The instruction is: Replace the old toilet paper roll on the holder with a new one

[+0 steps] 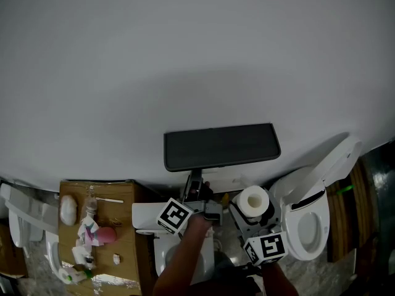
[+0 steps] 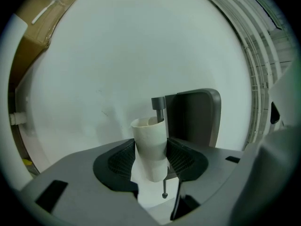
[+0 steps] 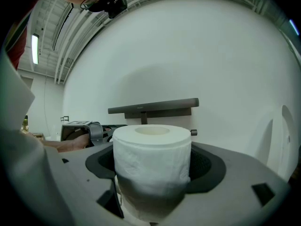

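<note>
Left grey two-jaw gripper [image 2: 150,161] is rolled onto its side, with its dark ribbed pads [image 2: 120,161] pinching a bare off-white cardboard tube [image 2: 148,145] from both sides. The bare left forearm [image 1: 180,258] stretches out behind it. Right grey two-jaw gripper [image 3: 153,168] sits just beside it, upright, jaws spread wide and clamped on a full white toilet paper roll [image 3: 151,154].

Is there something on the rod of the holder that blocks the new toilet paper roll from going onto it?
Yes. The old cardboard tube appears to sit around the holder's rod, gripped by the left claw. The new roll, held in the right claw, cannot slide on until that tube comes off.
</note>
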Demonstrator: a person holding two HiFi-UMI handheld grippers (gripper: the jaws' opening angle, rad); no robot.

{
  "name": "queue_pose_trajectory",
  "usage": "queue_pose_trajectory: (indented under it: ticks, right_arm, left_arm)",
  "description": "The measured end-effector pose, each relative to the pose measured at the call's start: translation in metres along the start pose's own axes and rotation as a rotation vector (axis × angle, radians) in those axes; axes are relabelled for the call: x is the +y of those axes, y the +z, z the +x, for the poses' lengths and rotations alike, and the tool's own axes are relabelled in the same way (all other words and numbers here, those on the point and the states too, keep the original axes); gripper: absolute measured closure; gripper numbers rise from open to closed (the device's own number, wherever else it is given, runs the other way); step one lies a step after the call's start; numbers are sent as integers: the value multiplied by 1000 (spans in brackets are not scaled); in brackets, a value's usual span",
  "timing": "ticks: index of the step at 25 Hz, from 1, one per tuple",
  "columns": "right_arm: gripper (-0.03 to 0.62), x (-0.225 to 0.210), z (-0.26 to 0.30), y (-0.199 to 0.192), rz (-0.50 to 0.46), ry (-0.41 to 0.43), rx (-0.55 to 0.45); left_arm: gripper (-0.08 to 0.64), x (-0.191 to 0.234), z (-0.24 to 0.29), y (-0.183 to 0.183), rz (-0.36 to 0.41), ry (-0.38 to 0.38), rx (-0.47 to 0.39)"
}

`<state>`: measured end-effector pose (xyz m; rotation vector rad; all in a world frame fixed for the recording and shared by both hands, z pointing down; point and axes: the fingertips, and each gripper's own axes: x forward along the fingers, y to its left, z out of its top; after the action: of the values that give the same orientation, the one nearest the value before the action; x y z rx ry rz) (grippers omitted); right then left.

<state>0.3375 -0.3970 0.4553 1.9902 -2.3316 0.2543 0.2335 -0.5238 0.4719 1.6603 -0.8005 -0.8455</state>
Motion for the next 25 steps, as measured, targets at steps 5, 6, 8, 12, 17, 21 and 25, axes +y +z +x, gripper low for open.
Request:
queue_pose_trajectory:
  ticks: [5,6,8,12,17,21,25]
  right_arm:
    - [186,-1,2,0,1,-1,-2]
    - [186,0,3,0,1,0,-1]
    - [186,2,3,0,0,3,0]
    - [186,7,5,1,-3,14,-1]
    - [186,17,9,1,-7,32,0]
    - [186,25,12,3,-10,51,-4]
    - [186,34,16,4,-16,76,-5]
  left_arm:
    - [334,-5,1,2,-51,-17,-21]
    - [334,-4,0,4,-48,-16,-24]
    - [334,-3,-3,8,-27,-9,-31]
    - [337,-4,-7,18,-36,-8,-55]
    - [337,-2,-16,36,-33,-7,-88]
    - [337,-1,-24,53,-22,1,-121]
    - [339,2,-36,75,-6,16,-164]
